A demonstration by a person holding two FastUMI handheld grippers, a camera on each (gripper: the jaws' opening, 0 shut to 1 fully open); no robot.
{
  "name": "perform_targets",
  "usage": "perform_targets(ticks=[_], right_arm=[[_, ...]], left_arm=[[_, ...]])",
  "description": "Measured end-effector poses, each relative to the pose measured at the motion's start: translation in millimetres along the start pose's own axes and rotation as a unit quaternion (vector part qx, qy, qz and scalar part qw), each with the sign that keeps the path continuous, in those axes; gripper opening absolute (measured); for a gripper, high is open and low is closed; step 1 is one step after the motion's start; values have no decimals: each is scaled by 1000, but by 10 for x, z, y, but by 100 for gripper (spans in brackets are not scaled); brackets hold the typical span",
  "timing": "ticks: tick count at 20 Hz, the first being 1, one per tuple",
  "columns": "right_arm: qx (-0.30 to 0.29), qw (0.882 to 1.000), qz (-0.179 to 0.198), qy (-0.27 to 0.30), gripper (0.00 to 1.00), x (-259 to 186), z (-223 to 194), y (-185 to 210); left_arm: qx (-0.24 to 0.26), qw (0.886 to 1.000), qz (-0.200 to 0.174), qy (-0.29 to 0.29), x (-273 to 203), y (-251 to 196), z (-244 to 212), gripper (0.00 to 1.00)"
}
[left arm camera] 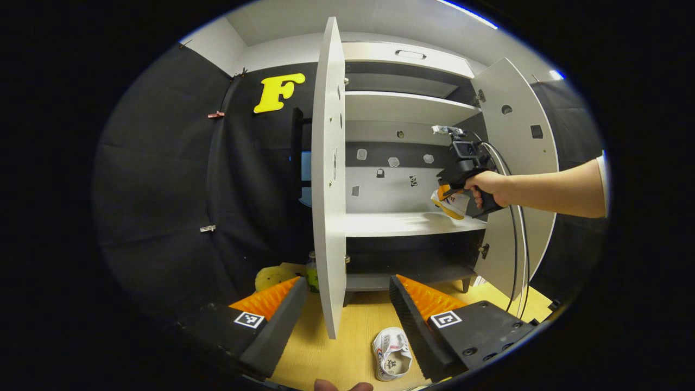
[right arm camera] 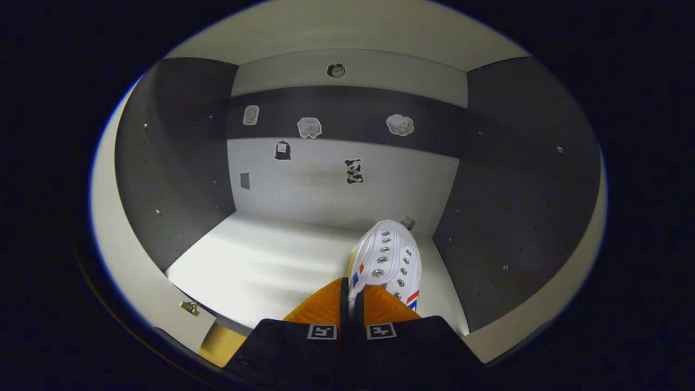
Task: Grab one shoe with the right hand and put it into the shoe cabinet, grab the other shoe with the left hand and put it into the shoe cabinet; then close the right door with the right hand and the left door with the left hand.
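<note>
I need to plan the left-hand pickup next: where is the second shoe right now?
In the left gripper view, the second shoe lies on the wooden floor in front of the open cabinet, just right of the left door, between the left gripper fingers.

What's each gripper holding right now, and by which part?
The right gripper pinches a white shoe by its rear collar edge, over the shelf. The left gripper is open, holding nothing.

In the left gripper view we look from low and well back, facing the open cabinet (left arm camera: 402, 163) with both doors and the floor (left arm camera: 347, 347) in sight. In the right gripper view we sit close at the middle shelf (right arm camera: 260, 266), facing its back wall. Both views share that shelf and the stickers (right arm camera: 309, 127) behind it.
</note>
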State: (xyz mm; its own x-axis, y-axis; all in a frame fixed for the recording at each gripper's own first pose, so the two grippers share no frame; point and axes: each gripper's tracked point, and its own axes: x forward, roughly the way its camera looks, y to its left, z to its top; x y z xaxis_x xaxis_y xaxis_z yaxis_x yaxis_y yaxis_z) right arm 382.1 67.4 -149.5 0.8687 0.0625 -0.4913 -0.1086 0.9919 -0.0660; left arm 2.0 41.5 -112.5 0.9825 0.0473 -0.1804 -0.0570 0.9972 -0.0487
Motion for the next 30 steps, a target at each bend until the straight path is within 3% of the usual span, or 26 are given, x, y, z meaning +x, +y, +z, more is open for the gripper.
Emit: perform_targets(ticks=[6,15,22,25,27,28,30], right_arm=[[-59,997,-17,37,5,565,-4,-112],[-86,994,-14,71,5,824,-236,-66],[-35,996,-16,86,10,770,-288,-66],[-20,996,5,91,27,662,-301,-1],[-19,996,10,88,47,571,-295,22],[-20,996,10,81,69,516,-270,35],[-18,998,12,61,81,396,-197,72]], left_arm=[[-4,1000,14,6,10,62,-41,95],[-10,1000,21,9,16,50,-59,95],[-14,1000,19,10,-1,41,-68,95],[-18,1000,16,11,-14,20,-81,95],[-17,1000,14,9,-39,10,-84,95],[-16,1000,13,8,-44,3,-77,95],[-15,1000,12,9,-70,-3,-95,95]])
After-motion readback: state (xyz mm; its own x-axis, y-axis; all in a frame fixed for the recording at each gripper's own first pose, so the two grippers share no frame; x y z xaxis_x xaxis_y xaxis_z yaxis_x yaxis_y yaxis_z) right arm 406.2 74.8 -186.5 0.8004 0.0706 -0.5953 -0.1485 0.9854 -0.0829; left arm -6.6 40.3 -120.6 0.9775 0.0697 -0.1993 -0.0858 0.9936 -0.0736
